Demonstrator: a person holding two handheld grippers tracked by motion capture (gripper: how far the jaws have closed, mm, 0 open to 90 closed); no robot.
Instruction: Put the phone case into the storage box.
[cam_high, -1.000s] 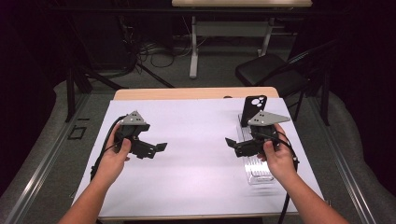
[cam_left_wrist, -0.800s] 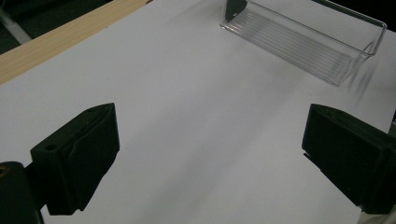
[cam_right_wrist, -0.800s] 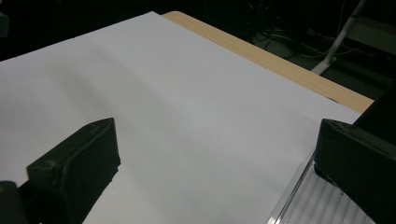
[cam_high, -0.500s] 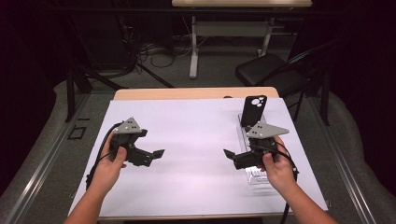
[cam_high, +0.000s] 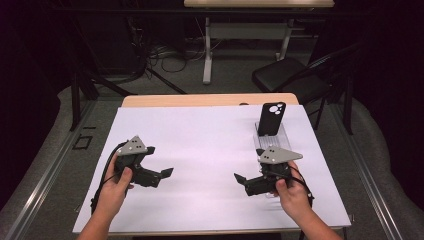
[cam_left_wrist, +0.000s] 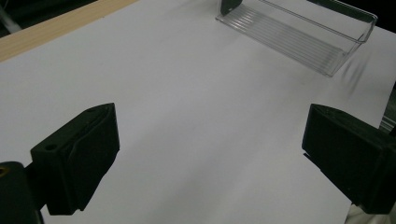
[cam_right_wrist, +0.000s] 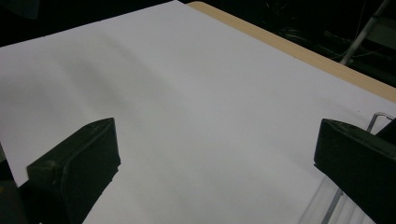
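My left gripper (cam_high: 161, 176) hovers over the left part of the white sheet (cam_high: 200, 150), held in a hand, jaws pointing right. In the left gripper view it (cam_left_wrist: 210, 158) stands wide open with bare paper between the pads. My right gripper (cam_high: 245, 183) is at the right, jaws pointing left toward the other one. Its own view shows it (cam_right_wrist: 215, 163) open and holding nothing. A black phone (cam_high: 270, 118) stands upright at the far end of a clear plastic tray (cam_high: 274, 139), just beyond my right gripper.
The clear tray (cam_left_wrist: 303, 32) lies ahead and to the right in the left gripper view. A strip of wooden table edge (cam_high: 210, 100) shows past the sheet. A black chair (cam_high: 290, 80) and desk legs stand on the floor behind the table.
Both grippers have drawn back toward the near edge of the table and stayed open. The phone and tray have not moved.
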